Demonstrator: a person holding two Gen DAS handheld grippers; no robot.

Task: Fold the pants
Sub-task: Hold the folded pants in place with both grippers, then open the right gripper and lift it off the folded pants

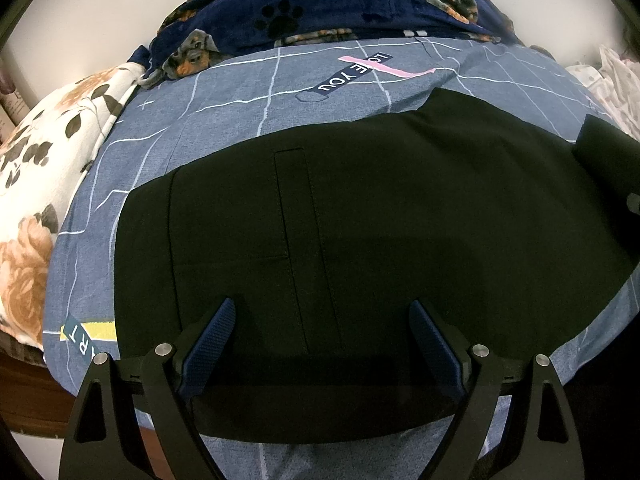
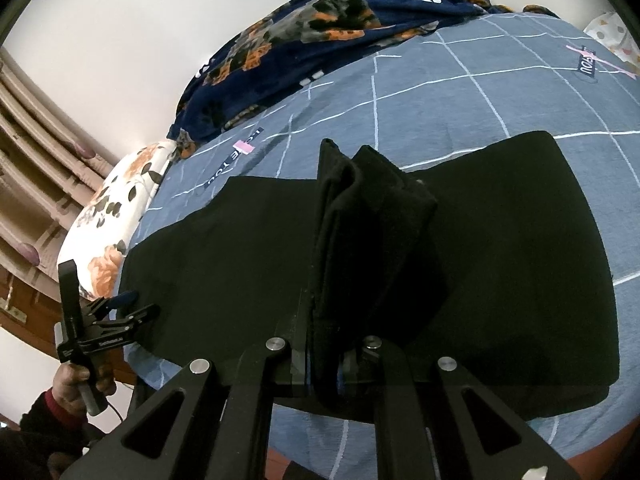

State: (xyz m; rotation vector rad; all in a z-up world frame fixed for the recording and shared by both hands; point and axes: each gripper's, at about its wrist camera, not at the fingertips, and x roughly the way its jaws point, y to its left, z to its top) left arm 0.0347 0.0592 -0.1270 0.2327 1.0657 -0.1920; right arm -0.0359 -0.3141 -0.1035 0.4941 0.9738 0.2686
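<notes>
Black pants (image 1: 360,208) lie flat on the blue grid bedsheet (image 1: 224,92), waistband end toward the left. My left gripper (image 1: 322,320) is open above the pants' near edge, its blue pads (image 1: 212,344) wide apart and holding nothing. It also shows in the right wrist view (image 2: 132,304), held by a hand at the bed's left edge. My right gripper (image 2: 324,356) is shut on a folded end of the pants (image 2: 368,232), lifted upright above the rest of the pants (image 2: 520,260).
A floral pillow (image 1: 44,184) lies at the bed's left end. A dark blue dog-print blanket (image 1: 320,4) is bunched along the far side by the white wall. A spotted cloth (image 2: 612,32) sits at the far right. Curtains (image 2: 36,152) hang left.
</notes>
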